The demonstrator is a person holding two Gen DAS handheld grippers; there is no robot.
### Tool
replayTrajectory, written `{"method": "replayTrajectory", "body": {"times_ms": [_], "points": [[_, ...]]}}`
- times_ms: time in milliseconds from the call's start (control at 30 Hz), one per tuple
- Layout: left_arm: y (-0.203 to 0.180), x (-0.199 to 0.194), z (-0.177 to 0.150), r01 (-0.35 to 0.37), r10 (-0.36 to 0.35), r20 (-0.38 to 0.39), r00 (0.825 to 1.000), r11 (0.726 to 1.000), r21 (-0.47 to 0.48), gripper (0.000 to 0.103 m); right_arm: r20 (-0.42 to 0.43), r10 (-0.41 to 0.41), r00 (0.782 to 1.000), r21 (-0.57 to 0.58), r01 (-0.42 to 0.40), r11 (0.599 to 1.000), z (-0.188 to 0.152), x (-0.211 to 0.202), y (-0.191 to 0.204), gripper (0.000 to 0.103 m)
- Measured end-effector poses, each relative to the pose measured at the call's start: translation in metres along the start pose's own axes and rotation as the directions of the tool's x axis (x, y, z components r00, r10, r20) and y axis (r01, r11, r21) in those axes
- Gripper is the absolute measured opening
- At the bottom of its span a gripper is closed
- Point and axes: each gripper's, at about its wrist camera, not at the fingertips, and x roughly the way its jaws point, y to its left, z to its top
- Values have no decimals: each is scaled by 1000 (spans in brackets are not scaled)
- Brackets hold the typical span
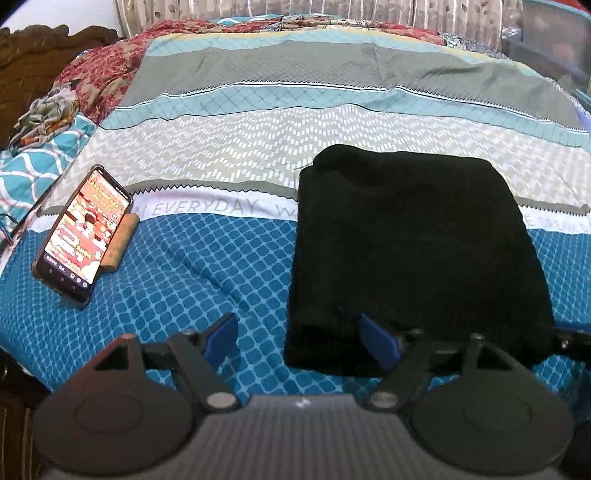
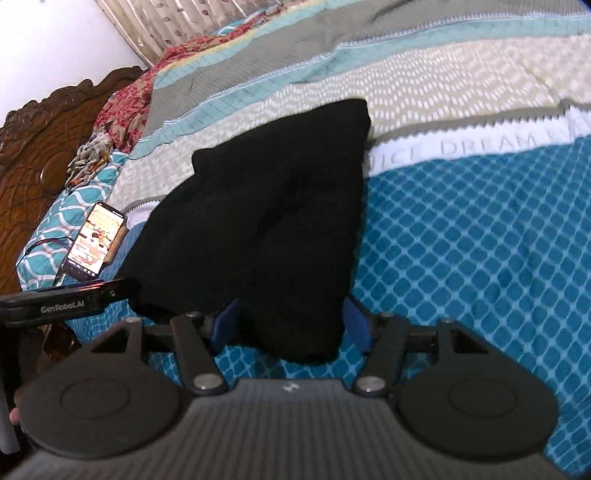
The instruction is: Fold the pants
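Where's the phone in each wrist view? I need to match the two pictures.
Left wrist: the phone is at the left, propped up with its screen lit, well left of the pants.
Right wrist: the phone is at the left edge, just left of the pants.
Shared landmark: the white lettered stripe across the bedsheet, running behind the pants.

One pair of black pants (image 1: 413,258), folded into single bundle, on bed near front edge. One phone (image 1: 83,234), screen lit, near bed's left edge. One small wooden stand (image 1: 123,242) behind phone. Two grippers: left gripper (image 1: 301,341), right gripper (image 2: 291,325); two blue fingers each. One patterned bedsheet (image 1: 221,266). One red floral blanket (image 1: 107,74) at far left corner. One crumpled cloth (image 1: 46,114) beside it. One carved wooden headboard (image 2: 40,147). One curtain (image 1: 295,9) beyond far edge.
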Motion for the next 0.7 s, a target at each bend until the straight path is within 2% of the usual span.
{"method": "replayTrajectory", "body": {"times_ms": [133, 367, 467, 633, 700], "points": [[-1, 2, 1, -13, 13, -6, 1000, 1000, 7, 78, 4, 25, 1000, 30, -25, 999, -5, 0, -7, 72], [0, 6, 3, -16, 16, -20, 1000, 1000, 4, 82, 9, 85, 996, 64, -85, 994, -7, -2, -14, 84], [12, 4, 7, 32, -32, -17, 999, 998, -47, 83, 9, 106, 994, 82, -106, 991, -6, -4, -19, 85], [46, 4, 23, 150, -148, 21, 989, 974, -168, 99, 11, 126, 992, 124, -126, 984, -1, -9, -26, 85], [55, 6, 29, 191, -188, 38, 981, 962, -194, 103, 57, 98, 994, 118, -104, 987, 3, -17, -28, 85]]}}
